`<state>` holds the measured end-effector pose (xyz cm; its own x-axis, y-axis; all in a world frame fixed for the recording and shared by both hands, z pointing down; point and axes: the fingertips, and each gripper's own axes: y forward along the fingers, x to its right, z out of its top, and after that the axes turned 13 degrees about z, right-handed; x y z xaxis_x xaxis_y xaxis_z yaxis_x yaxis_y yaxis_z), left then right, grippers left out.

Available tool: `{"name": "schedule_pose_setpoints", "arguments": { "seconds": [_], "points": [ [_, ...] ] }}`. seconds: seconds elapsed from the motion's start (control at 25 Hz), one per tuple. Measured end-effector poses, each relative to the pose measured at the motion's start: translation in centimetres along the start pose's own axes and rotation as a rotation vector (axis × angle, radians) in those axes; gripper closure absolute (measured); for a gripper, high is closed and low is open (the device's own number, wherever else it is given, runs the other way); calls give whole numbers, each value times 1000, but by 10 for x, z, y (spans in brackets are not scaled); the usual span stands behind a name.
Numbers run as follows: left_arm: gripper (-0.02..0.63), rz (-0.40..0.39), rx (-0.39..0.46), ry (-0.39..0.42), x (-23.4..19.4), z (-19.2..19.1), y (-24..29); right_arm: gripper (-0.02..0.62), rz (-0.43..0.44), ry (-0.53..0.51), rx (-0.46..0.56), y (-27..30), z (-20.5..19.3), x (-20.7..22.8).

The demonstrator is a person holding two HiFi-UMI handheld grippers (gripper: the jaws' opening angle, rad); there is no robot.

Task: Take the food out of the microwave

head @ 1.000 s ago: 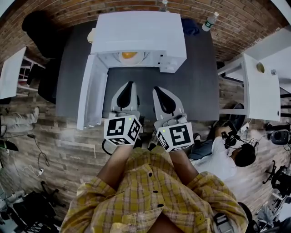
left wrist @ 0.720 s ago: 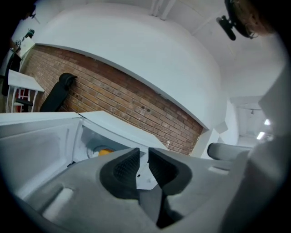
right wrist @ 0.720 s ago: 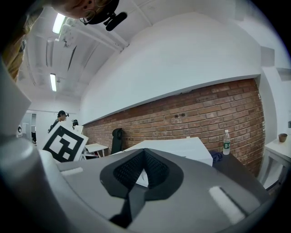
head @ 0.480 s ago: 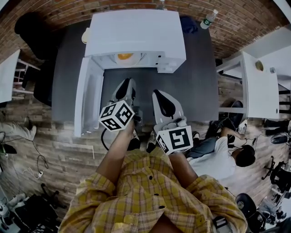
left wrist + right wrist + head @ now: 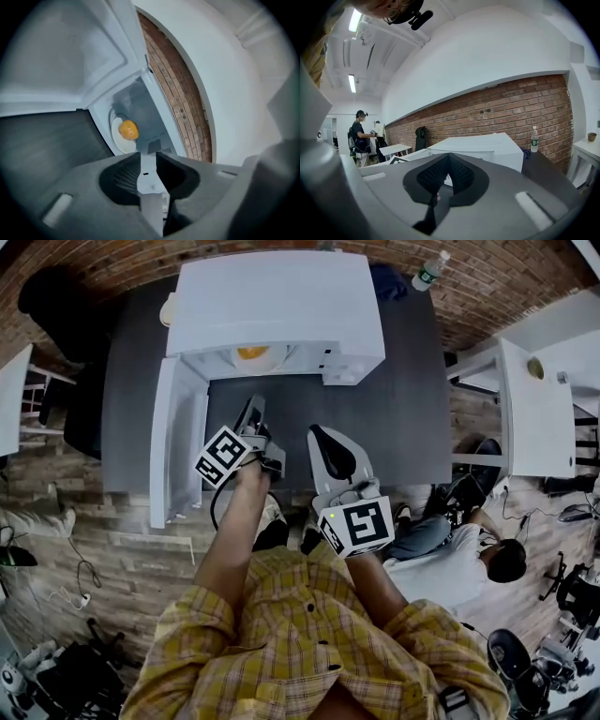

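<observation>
Microwave (image 5: 281,301) door (image 5: 176,451) open, food (image 5: 128,130) on plate (image 5: 118,142) inside. Your left tool (image 5: 149,161) tilted sideways, jaws spreading, empty, aimed to take plate. Right tool (image 5: 445,171) pressed together, idle.

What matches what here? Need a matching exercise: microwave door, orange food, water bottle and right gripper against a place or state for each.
Things:
1. microwave door
2. orange food
3. water bottle
4. right gripper

Places or states:
A. on the white plate inside the microwave
B. fingers together, nothing between them
C. standing on the dark table near the brick wall
D. swung open

Pairs: 1-D, 2-A, 3-C, 4-B.
</observation>
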<state>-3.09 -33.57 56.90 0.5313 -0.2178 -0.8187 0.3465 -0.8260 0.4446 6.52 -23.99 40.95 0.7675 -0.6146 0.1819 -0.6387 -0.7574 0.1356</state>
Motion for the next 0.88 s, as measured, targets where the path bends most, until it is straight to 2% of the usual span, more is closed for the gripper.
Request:
{"name": "schedule_pose_setpoints", "arguments": {
  "seconds": [0.12, 0.28, 0.52, 0.76, 0.88],
  "points": [
    [509, -12, -7, -133, -16, 0, 11, 591, -15, 9, -2, -1, -5, 2],
    [500, -7, -2, -247, -31, -1, 24, 591, -27, 16, -5, -2, -7, 6],
    [499, -10, 6, -358, -42, -4, 41, 591, -50, 36, -13, -1, -14, 13],
    [489, -34, 39, -511, -56, -3, 55, 591, -69, 48, -14, 0, -19, 16],
    [489, -40, 51, -544, -59, 0, 63, 591, -69, 52, -17, 3, -20, 17]
  ]
}}
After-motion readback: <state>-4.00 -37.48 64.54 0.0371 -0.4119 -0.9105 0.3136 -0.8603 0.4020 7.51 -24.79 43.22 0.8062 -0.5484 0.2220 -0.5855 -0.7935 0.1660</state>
